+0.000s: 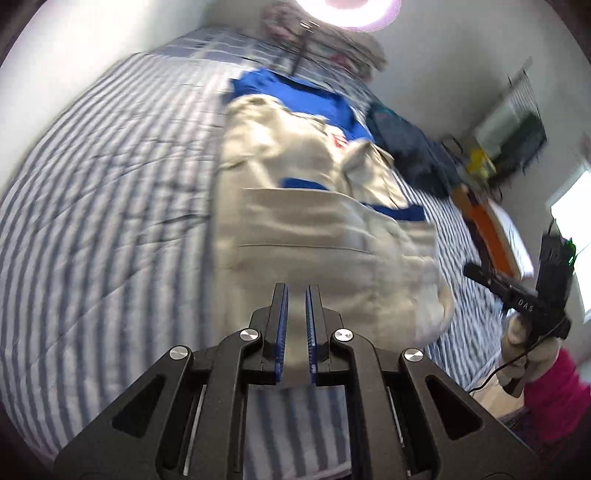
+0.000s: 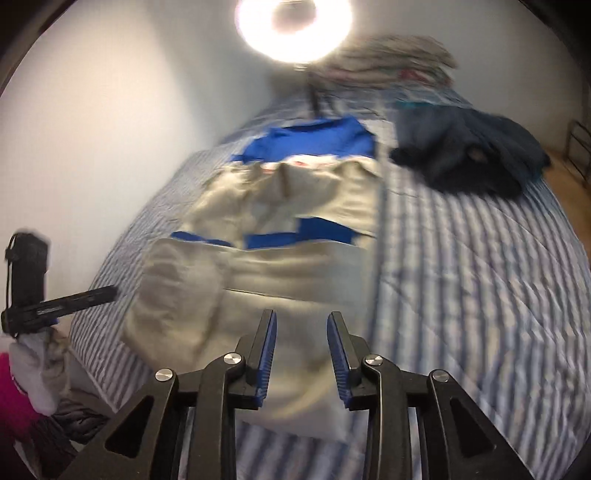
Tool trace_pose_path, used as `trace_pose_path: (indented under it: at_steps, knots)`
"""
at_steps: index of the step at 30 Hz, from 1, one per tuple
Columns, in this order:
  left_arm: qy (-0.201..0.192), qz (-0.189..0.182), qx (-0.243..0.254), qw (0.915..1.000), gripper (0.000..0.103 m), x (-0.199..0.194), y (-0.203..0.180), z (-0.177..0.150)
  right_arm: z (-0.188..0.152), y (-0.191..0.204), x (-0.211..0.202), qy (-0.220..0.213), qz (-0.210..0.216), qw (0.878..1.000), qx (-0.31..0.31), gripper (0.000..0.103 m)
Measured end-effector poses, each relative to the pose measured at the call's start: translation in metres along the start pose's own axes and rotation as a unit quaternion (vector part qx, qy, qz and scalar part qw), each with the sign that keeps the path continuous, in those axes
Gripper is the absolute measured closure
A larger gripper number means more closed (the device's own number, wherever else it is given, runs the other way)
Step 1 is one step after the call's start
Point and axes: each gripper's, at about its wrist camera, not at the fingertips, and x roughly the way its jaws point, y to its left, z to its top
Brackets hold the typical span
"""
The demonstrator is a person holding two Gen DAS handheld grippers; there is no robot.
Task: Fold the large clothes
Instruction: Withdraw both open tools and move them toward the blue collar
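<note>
Beige trousers point(image 1: 314, 206) lie folded over on a striped bed point(image 1: 110, 192), on top of a blue garment point(image 1: 306, 99). They also show in the right wrist view point(image 2: 280, 266), with the blue garment point(image 2: 317, 142) behind. My left gripper point(image 1: 296, 291) hovers over the near end of the trousers, its jaws a little apart with nothing between them. My right gripper point(image 2: 301, 317) is open and empty above the near end of the trousers. Each gripper shows in the other's view: the right one point(image 1: 469, 269), the left one point(image 2: 110, 291). Both frames are motion-blurred.
A dark blue heap of clothes point(image 2: 469, 155) lies on the bed at the far right, also in the left wrist view point(image 1: 406, 147). A ring light point(image 2: 295, 22) stands at the bed's far end, with a pile of bedding point(image 2: 391, 59) beside it. A wall runs along the left.
</note>
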Motion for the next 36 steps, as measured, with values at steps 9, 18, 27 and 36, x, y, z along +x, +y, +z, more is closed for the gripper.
trace_pose_path:
  at_steps: [9, 18, 27, 36]
  knots:
    - [0.052, 0.031, -0.037, 0.9974, 0.096, 0.081, 0.026, 0.018, 0.011, -0.005, 0.082, 0.104, -0.038, 0.994, -0.017, 0.08]
    - [0.03, 0.047, 0.016, 0.9983, 0.096, 0.055, 0.009, 0.024, 0.018, 0.009, 0.059, 0.061, -0.044, 0.996, -0.037, 0.074]
    - [-0.032, 0.04, 0.021, 0.9985, 0.09, 0.005, 0.006, 0.078, 0.052, -0.011, 0.005, -0.036, -0.034, 0.999, 0.008, 0.057]
    - [-0.054, 0.038, 0.012, 0.9977, 0.064, 0.003, 0.032, 0.159, 0.113, -0.043, 0.009, -0.041, -0.015, 0.999, 0.029, 0.054]
